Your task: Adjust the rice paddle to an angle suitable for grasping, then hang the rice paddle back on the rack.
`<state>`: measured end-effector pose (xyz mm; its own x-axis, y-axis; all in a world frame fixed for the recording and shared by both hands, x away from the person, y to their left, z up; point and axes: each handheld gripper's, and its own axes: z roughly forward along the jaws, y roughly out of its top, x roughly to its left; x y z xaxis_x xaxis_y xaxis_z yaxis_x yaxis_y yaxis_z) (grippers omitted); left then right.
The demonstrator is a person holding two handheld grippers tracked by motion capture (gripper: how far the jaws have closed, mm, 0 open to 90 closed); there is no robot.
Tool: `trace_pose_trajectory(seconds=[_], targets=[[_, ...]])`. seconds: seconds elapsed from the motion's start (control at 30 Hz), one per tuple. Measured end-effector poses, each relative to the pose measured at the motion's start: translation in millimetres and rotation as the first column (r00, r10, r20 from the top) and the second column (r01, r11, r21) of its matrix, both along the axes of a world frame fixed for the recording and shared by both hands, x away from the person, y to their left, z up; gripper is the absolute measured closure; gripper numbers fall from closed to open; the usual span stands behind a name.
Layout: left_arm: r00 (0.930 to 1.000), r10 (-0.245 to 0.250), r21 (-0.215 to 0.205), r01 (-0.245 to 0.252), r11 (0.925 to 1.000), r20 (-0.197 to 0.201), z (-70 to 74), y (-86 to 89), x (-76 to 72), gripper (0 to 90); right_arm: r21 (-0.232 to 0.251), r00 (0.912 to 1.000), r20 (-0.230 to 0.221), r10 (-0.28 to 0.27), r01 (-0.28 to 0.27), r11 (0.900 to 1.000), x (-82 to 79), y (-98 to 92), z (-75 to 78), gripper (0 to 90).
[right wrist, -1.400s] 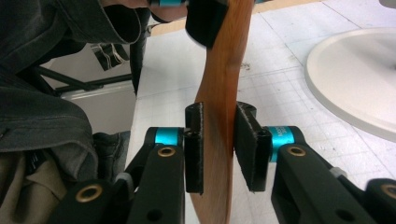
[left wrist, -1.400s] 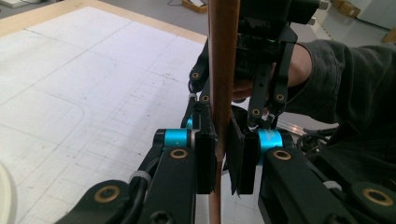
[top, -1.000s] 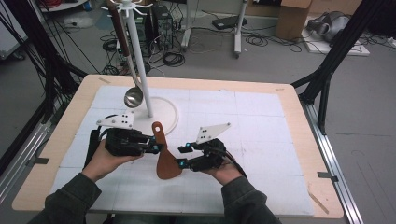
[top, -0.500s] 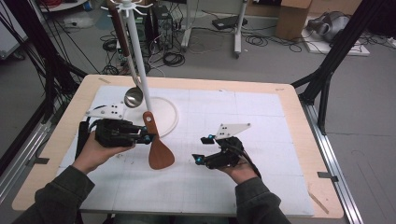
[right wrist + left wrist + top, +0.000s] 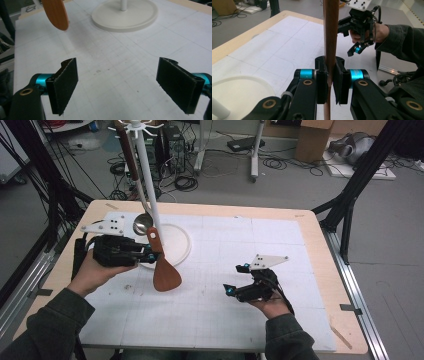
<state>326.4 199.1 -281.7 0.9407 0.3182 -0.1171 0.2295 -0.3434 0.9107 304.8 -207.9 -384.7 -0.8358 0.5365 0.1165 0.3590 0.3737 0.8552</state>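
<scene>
Now left claw (image 5: 150,254) grips wooden spatula (image 5: 164,267) handle, blade down-right (right claw (image 5: 234,279) wide, empty).

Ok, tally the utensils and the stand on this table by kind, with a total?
Wooden spatula, held in the left gripper: 1
Metal ladle, hanging on the stand: 1
White stand: 1
Total: 3
</scene>
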Motion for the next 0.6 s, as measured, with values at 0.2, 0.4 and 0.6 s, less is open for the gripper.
trace_pose_trajectory(seconds=[0.2,0.4,0.6], targets=[[0.9999,0.011,0.005,-0.011,0.9999,0.005,10.9,3.2,8.0,82.0,0.007,0.9985,0.004,-0.054,0.054,0.999,-2.7,-15.1,-0.3,16.7],[0.9998,0.016,0.005,-0.016,0.9999,0.013,22.9,4.6,15.2,82.0,0.003,0.9971,0.013,-0.075,0.075,0.997,-4.8,-25.0,-0.7,15.5],[0.9994,0.027,0.009,-0.028,0.9996,0.021,31.8,9.9,19.9,82.0,-0.001,0.9949,0.017,-0.099,0.099,0.995,-5.0,-34.2,-1.8,14.0]])
